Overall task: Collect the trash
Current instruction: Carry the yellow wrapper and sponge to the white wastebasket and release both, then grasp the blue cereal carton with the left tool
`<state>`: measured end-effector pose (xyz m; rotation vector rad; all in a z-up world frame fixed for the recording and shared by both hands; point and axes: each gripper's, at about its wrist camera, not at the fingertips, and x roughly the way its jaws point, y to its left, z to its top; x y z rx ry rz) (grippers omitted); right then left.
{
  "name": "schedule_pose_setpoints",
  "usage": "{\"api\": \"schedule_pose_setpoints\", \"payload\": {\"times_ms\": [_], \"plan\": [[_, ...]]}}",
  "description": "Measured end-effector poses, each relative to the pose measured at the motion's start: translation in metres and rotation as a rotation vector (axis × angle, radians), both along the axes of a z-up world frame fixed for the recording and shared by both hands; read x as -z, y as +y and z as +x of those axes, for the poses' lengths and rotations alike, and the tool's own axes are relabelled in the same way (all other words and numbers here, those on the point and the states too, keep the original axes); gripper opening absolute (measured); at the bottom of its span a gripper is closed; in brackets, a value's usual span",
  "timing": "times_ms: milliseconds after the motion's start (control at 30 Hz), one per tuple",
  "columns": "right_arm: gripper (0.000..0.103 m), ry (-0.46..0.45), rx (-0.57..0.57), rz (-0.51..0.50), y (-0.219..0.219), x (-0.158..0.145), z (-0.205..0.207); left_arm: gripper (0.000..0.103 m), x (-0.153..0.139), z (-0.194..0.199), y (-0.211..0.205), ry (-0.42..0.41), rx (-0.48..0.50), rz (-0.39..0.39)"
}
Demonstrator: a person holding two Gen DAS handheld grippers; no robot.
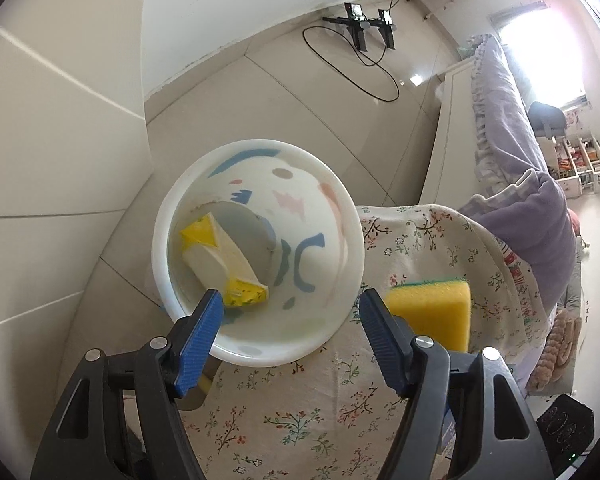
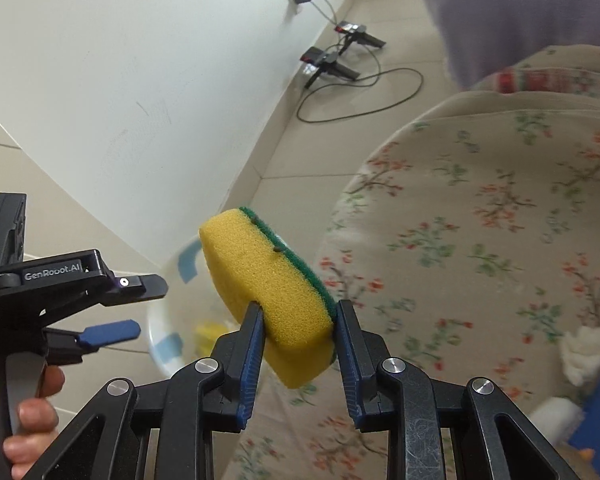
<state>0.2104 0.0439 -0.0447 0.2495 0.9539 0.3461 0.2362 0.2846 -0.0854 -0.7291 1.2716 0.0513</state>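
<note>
bin [image 2: 168, 320] blurred behind sponge [image 2: 276, 292]

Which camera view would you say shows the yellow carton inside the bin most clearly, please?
The left wrist view: it looks straight into the bin, where the carton lies sharp and unobstructed. The right wrist view shows only a blurred yellow patch beside the sponge.

One bin [image 1: 256, 252], one carton [image 1: 220, 268] inside; one sponge [image 2: 268, 300]; two grippers [image 1: 292, 308] [image 2: 298, 320]; one tissue wad [image 2: 584, 352], lower right.
</note>
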Motion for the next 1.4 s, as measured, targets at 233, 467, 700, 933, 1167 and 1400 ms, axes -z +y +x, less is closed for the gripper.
{"api": "schedule_pose_setpoints", "payload": {"times_ms": [233,467,700,933,1167,1400], "plan": [[0.042,0.012,-0.039,0.018,0.041,0.014,0.024,0.073,-0.038,-0.016,0.0,-0.097,-0.035,0.036],[0.082,0.005,-0.057,0.028,0.052,0.012,0.02,0.074,-0.053,-0.019,-0.015,-0.133,0.006,0.086],[0.082,-0.048,-0.018,-0.025,-0.005,-0.023,-0.016,0.074,-0.074,-0.032,-0.062,-0.179,0.123,0.104],[0.082,-0.086,0.088,-0.082,-0.097,-0.068,-0.052,0.074,-0.078,-0.046,-0.136,-0.189,0.289,0.105],[0.084,-0.119,0.291,-0.086,-0.209,-0.082,-0.093,0.074,-0.057,-0.062,-0.209,-0.122,0.438,0.062],[0.084,0.05,0.46,0.043,-0.294,-0.042,-0.101,0.074,-0.037,-0.072,-0.277,-0.082,0.554,0.027]]}}
